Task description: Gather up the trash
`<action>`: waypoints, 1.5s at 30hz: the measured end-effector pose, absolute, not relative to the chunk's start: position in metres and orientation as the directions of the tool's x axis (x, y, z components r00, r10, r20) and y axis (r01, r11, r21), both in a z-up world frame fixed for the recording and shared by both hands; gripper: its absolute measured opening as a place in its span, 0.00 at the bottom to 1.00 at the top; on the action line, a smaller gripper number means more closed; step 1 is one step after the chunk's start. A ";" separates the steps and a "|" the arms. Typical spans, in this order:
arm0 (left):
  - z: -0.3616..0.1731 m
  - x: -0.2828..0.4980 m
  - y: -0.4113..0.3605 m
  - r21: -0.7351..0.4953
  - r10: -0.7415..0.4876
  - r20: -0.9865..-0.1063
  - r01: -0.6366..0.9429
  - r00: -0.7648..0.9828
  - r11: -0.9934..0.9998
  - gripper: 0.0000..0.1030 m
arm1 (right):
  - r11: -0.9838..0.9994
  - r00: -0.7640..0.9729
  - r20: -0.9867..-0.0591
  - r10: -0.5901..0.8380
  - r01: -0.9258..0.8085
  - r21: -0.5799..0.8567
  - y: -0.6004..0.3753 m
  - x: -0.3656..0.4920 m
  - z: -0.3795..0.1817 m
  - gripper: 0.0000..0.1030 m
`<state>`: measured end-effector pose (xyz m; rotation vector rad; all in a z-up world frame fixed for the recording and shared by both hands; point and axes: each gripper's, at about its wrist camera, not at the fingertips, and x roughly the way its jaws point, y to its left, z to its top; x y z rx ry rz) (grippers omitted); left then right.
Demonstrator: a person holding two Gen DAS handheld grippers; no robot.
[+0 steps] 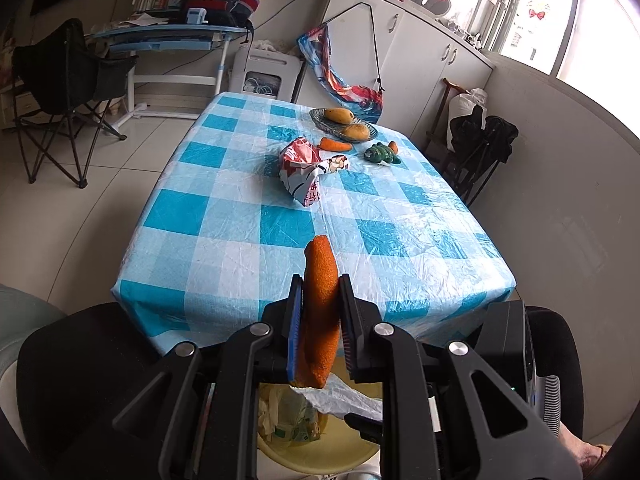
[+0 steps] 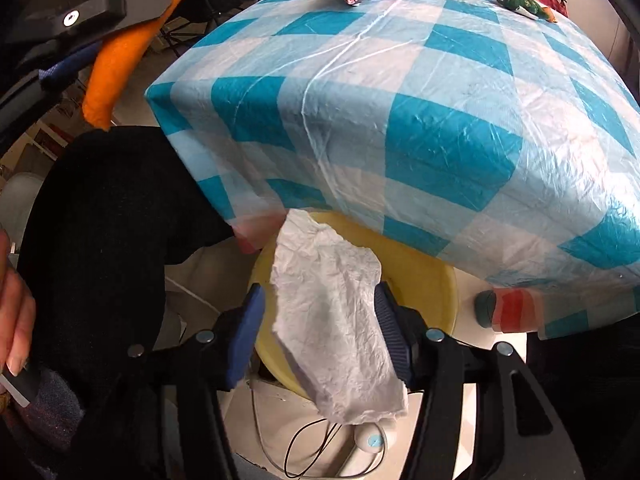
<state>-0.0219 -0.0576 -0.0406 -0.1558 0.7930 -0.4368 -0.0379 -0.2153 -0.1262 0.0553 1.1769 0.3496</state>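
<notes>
The left tool [image 1: 320, 292] is clamped on an orange peel [image 1: 319, 312], held upright off the near edge of the table [image 1: 240, 216] and above the yellow bin [image 1: 320, 456]. The right tool [image 2: 320, 320] has its fingers spread apart, with a crumpled white tissue [image 2: 332, 332] hanging between them; whether either pad touches it cannot be told. The tissue sits over the bin [image 2: 424, 280], which stands on the floor just under the table's near edge. On the table, far from the bin, lies a crumpled wrapper [image 1: 308, 168], with a carrot [image 1: 335, 144], a green toy [image 1: 382, 153] and a fruit basket [image 1: 344, 122] beyond it.
</notes>
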 end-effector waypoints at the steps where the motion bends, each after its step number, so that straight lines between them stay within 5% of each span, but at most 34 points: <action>1: -0.046 -0.022 -0.059 -0.300 -0.436 -0.665 0.318 0.606 0.899 0.16 | 0.945 0.354 -0.884 0.305 -0.224 0.236 -0.220 -0.038 -0.123 0.55; 16: -0.090 -0.025 -0.087 -0.288 -0.447 -0.777 0.381 0.443 0.879 0.18 | 0.945 0.675 -0.708 0.209 0.046 0.323 -0.296 -0.048 -0.077 0.66; 21: -0.093 -0.028 -0.088 -0.273 -0.431 -0.788 0.379 0.439 0.884 0.46 | 0.942 0.683 -0.701 0.204 0.058 0.330 -0.297 -0.049 -0.072 0.67; 23: -0.092 -0.028 -0.084 -0.276 -0.427 -0.784 0.364 0.450 0.890 0.50 | 0.943 0.687 -0.698 0.201 0.058 0.328 -0.298 -0.048 -0.072 0.68; 29: -0.075 -0.033 -0.073 -0.248 -0.395 -0.733 0.322 0.554 0.914 0.53 | 0.940 0.705 -0.683 0.192 0.067 0.334 -0.301 -0.052 -0.069 0.68; 34: -0.058 -0.041 -0.066 -0.177 -0.316 -0.663 0.268 0.679 0.947 0.66 | 0.944 0.717 -0.675 0.174 0.074 0.322 -0.301 -0.053 -0.067 0.69; 45: -0.062 -0.033 -0.049 -0.176 -0.259 -0.670 0.189 0.696 0.966 0.70 | 0.954 0.706 -0.689 0.163 0.066 0.293 -0.295 -0.051 -0.070 0.73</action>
